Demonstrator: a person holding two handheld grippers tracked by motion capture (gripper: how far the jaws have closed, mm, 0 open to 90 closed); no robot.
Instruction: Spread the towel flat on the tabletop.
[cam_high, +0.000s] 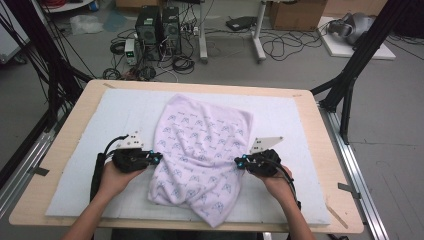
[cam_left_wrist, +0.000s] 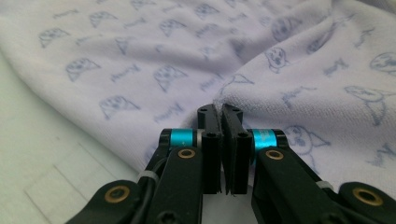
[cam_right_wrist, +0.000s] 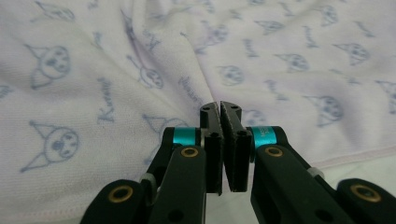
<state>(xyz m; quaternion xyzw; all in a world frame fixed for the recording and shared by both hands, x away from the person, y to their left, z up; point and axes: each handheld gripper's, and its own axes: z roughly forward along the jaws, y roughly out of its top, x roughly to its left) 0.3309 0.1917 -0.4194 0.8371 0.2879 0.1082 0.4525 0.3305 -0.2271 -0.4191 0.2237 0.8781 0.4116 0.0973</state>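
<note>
both fingers (cam_left_wrist: 219, 108) on towel (cam_high: 200, 150) edges

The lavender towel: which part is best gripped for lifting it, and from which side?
Grip the towel at its two side edges about mid-length, each gripper coming in level from its own side. It lies rumpled but mostly flat, so the thin hems are what narrow jaws can pinch. The left gripper and right gripper already sit shut on those edges.
</note>
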